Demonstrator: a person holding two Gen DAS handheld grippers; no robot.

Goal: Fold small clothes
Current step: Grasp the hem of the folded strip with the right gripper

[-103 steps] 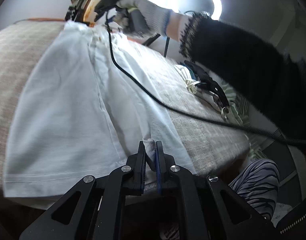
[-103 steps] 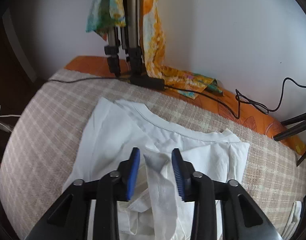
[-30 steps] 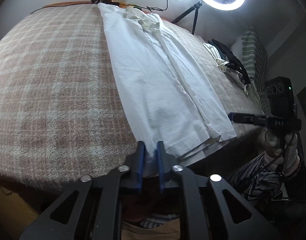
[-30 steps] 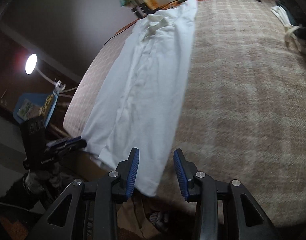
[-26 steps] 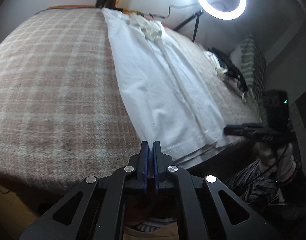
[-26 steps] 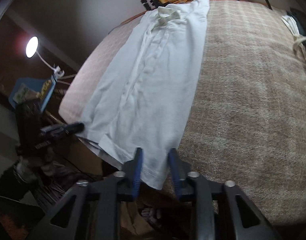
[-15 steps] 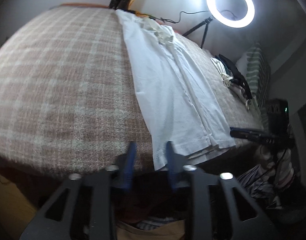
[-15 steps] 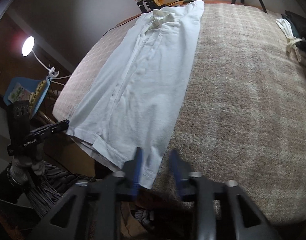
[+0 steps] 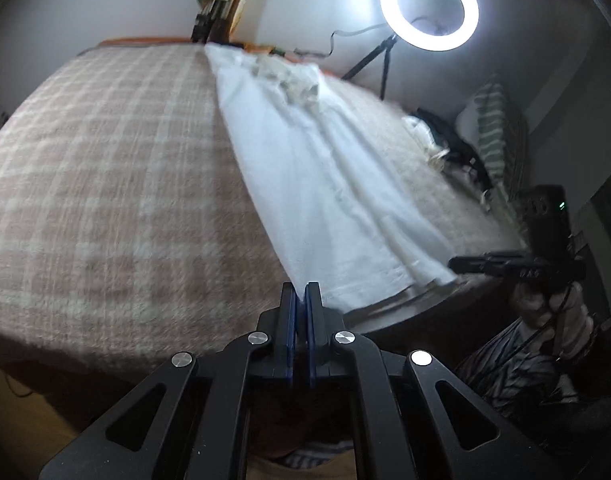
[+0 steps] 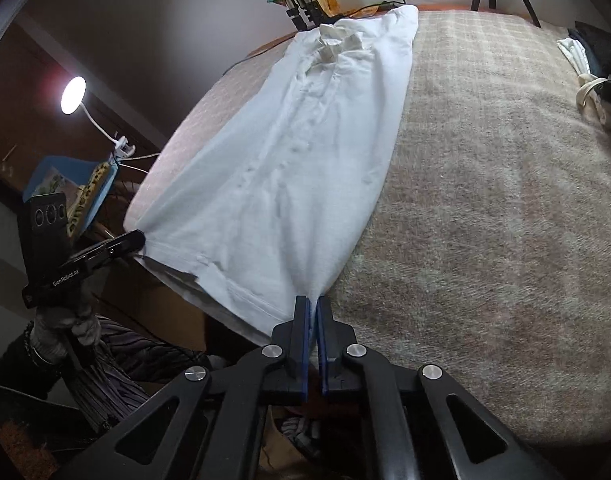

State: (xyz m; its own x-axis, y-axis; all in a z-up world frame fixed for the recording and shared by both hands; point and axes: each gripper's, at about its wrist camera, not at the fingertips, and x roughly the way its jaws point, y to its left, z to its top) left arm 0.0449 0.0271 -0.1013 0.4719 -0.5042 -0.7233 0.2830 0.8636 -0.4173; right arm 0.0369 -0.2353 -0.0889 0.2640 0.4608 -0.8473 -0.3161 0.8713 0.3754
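A white collared shirt (image 9: pixel 325 184) lies lengthwise on the plaid blanket (image 9: pixel 105 168), its collar at the far end and its hem at the near bed edge. My left gripper (image 9: pixel 301 294) is at the hem's left corner, its jaws closing down onto the fabric there. In the right wrist view the shirt (image 10: pixel 297 152) runs away from me, and my right gripper (image 10: pixel 313 304) has its jaws closing onto the hem's right corner. Each gripper shows in the other's view: the right gripper (image 9: pixel 477 264) and the left gripper (image 10: pixel 121 246), both at the hem.
A lit ring light (image 9: pixel 429 4) stands on a tripod behind the bed. Dark and white clothes (image 10: pixel 593 64) and a striped pillow (image 9: pixel 501 132) lie at the right. A desk lamp (image 10: pixel 73 96) shines at the left. The person's striped trousers (image 10: pixel 105 364) are below the bed edge.
Half a second ago both grippers stood open around the hem; now both are shut on its corners. The left one was shut before that, opened, then shut again.
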